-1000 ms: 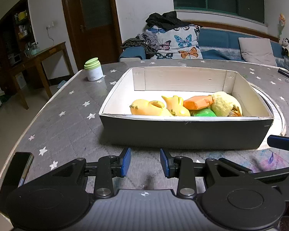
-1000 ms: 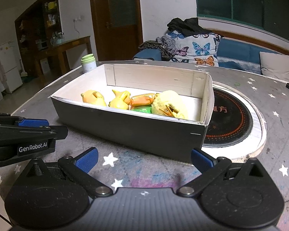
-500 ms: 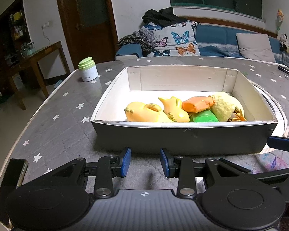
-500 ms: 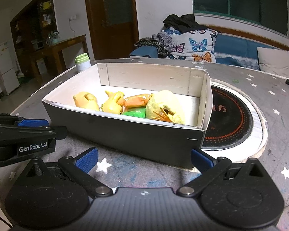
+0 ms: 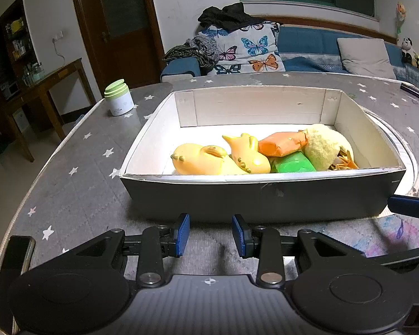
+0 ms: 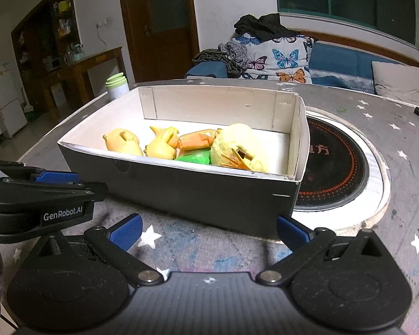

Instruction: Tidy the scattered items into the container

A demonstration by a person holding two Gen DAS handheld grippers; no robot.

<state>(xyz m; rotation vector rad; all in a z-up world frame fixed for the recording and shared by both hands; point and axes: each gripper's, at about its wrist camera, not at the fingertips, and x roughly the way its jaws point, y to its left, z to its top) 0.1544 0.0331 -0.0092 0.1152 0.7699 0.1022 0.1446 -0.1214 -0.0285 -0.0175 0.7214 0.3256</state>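
You had, off-task: a green-lidded jar (image 5: 118,98) upright near the table's (image 5: 78,173) far left edge; a phone (image 5: 12,262) at its near-left edge; a hob (image 6: 333,167) set into it.

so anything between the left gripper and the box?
Nothing. In the left wrist view, only bare star-print tabletop lies between the left gripper and the near wall of the box. The jaws are slightly apart and empty.
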